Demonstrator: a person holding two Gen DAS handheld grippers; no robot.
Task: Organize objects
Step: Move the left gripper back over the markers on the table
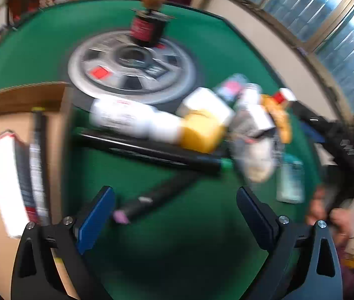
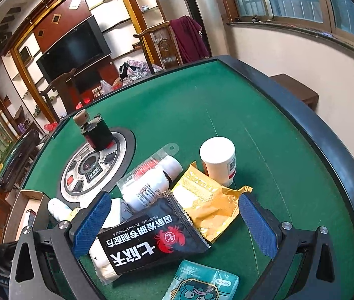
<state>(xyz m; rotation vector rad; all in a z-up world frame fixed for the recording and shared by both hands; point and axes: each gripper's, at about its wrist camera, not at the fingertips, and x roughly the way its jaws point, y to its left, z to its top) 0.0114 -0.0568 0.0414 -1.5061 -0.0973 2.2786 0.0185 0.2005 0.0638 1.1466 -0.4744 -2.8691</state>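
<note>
Black sachet point(image 2: 152, 240) between right tool point(image 2: 174, 225) fingers (untouched) —

- Far + right side of green table point(image 2: 226, 95): bare felt, open for a gripper.
- Centre: clutter pile blocks the way, black packet point(image 2: 152, 240) overlapping yellow packet point(image 2: 209, 205), white bottle point(image 2: 149, 185), white jar point(image 2: 218, 160) upright behind.
- Round panel point(image 2: 94, 165): dark spool point(image 2: 99, 132) stands on its far edge.
- Left wrist view (blurred): two black markers point(image 1: 152, 152) lie across felt ahead of the open jaws; cardboard box point(image 1: 19, 150) walls the left.
</note>
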